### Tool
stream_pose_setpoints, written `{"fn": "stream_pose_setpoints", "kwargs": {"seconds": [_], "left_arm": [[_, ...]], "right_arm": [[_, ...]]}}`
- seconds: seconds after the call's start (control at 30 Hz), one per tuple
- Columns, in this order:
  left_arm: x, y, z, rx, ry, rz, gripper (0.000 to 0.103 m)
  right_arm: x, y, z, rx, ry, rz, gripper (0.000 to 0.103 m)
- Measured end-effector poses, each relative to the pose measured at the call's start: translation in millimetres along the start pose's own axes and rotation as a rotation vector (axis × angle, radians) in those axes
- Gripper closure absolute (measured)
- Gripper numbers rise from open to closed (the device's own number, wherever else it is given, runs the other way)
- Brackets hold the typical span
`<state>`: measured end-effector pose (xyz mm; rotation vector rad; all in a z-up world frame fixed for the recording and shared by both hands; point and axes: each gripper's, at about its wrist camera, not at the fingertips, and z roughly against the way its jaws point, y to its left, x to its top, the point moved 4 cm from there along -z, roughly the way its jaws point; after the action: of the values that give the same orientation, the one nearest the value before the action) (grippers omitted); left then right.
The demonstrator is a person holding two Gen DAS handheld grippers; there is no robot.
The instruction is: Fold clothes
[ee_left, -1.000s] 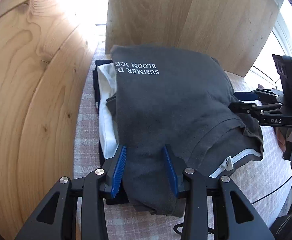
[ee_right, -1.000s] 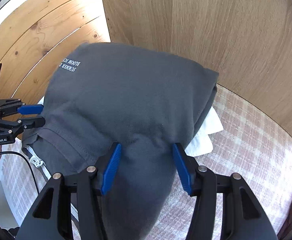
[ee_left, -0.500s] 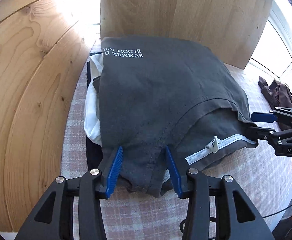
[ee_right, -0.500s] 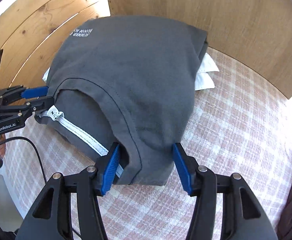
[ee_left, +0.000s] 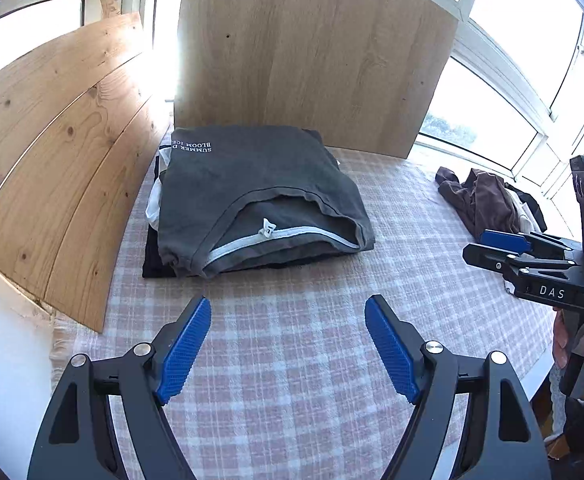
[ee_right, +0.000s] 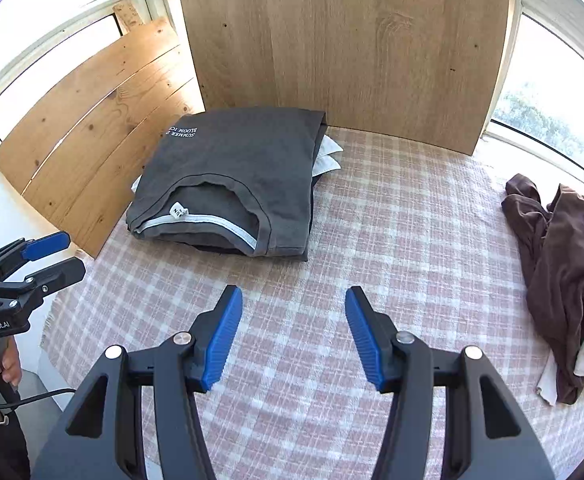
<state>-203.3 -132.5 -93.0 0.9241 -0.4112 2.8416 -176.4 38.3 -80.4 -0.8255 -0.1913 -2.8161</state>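
Both the left gripper (ee_left: 288, 344), jaws just opening wide, and the right gripper (ee_right: 293, 336), half-open, are hovering empty near the folded dark grey T-shirt (ee_left: 252, 196), freeing it to lie stacked.

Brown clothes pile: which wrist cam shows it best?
Right wrist view. The brown clothes pile is large and shown nearly whole at the right side on the checked cloth, with a pale garment under it. In the left wrist view the pile is smaller, farther off, and partly hidden behind the right gripper.
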Motion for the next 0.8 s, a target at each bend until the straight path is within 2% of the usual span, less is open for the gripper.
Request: {"fn": "stream_pose_setpoints", "kwargs": {"seconds": [0.1, 0.4, 0.7, 0.8], "left_arm": [[-16, -17, 19, 0.028, -0.02, 0.017, 0.025], [-71, -76, 57, 0.114, -0.056, 0.091, 0.025], [-121, -148, 89, 0.152, -0.072, 0.124, 0.025], [-127, -167, 96, 0.126, -0.078, 0.123, 0.025]], "right_arm": [[-14, 3, 22, -0.031, -0.018, 0.045, 0.05], [-64, -15, 85, -0.012, -0.071, 0.121, 0.05], [-121, -46, 121, 0.026, -0.078, 0.165, 0.05], [-134, -52, 130, 0.035, -0.084, 0.17, 0.05]]}}
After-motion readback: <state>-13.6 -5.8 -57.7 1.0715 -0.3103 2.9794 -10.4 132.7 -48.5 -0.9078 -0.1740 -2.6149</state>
